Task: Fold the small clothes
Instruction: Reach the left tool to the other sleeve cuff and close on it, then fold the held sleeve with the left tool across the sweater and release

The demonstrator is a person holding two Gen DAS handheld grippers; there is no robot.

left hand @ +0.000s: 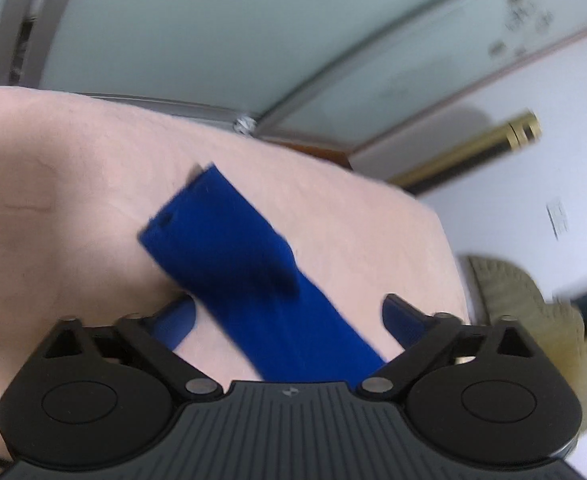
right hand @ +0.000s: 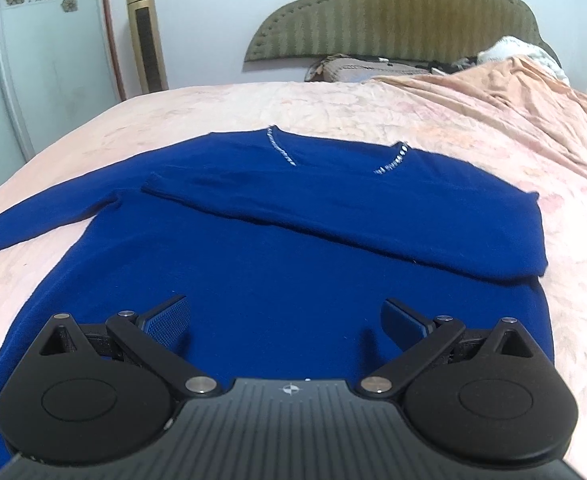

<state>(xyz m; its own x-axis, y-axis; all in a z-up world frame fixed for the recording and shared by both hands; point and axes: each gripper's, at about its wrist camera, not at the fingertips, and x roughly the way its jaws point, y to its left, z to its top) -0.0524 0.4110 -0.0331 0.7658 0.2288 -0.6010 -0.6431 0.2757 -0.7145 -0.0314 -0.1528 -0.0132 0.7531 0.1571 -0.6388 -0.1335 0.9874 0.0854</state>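
Note:
A royal-blue sweater (right hand: 253, 280) with a sparkly neckline lies flat on the pink bed (right hand: 493, 128). Its right sleeve (right hand: 333, 208) is folded across the chest; its left sleeve (right hand: 33, 224) stretches out to the left. My right gripper (right hand: 287, 320) is open and empty, just above the sweater's lower body. In the left wrist view the outstretched sleeve (left hand: 229, 256) runs from between the fingers toward its cuff at upper left. My left gripper (left hand: 289, 320) is open over that sleeve, one finger on each side, not closed on it.
An olive padded headboard (right hand: 393, 12) and pillows stand at the far end of the bed. A crumpled peach blanket (right hand: 533, 92) lies at the right. A gold tower fan (right hand: 145, 36) and a glass door (right hand: 45, 40) stand at the left, beyond the bed's edge.

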